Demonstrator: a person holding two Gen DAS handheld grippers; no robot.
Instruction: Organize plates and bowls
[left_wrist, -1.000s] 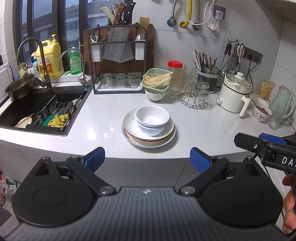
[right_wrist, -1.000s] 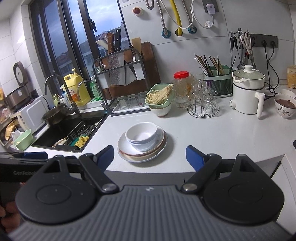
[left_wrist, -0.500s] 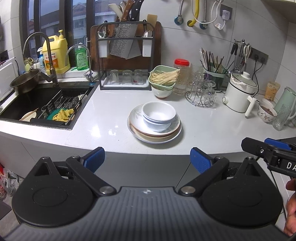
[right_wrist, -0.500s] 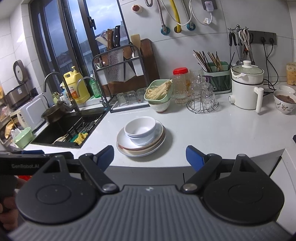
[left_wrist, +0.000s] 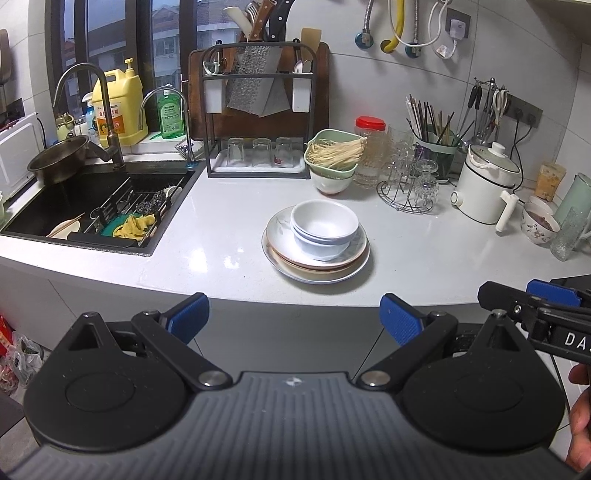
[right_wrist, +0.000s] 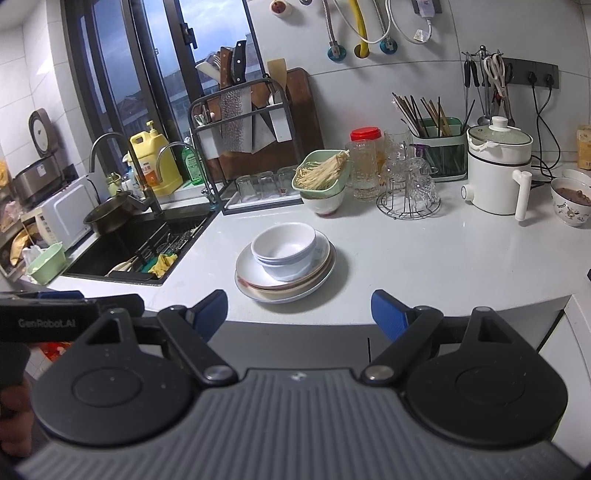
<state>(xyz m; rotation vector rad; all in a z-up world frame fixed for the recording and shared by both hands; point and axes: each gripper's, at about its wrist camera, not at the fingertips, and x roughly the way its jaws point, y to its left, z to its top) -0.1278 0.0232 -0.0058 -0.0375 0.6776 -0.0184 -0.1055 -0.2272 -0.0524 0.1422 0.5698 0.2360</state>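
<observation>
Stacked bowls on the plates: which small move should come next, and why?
Probably bring the right gripper forward to the stacked bowls. Both it and the left gripper are open, empty and short of the counter edge, and the bowls sit on the plates, blocking them.

White counter (left_wrist: 229, 254) with a black sink (left_wrist: 55, 206) set into its left end. At centre, a stack of plates (left_wrist: 317, 264) carrying nested white bowls (left_wrist: 325, 225); behind it, a knife rack (left_wrist: 258, 110) with upturned glasses, a green bowl (left_wrist: 332, 155) of noodles stacked on a white one, and a red-lidded jar (left_wrist: 369, 147). To the right stand a wire glass stand (left_wrist: 406, 192), a chopstick holder (left_wrist: 439, 151), a white pot (left_wrist: 487, 184) and a patterned bowl (left_wrist: 539, 225).
</observation>
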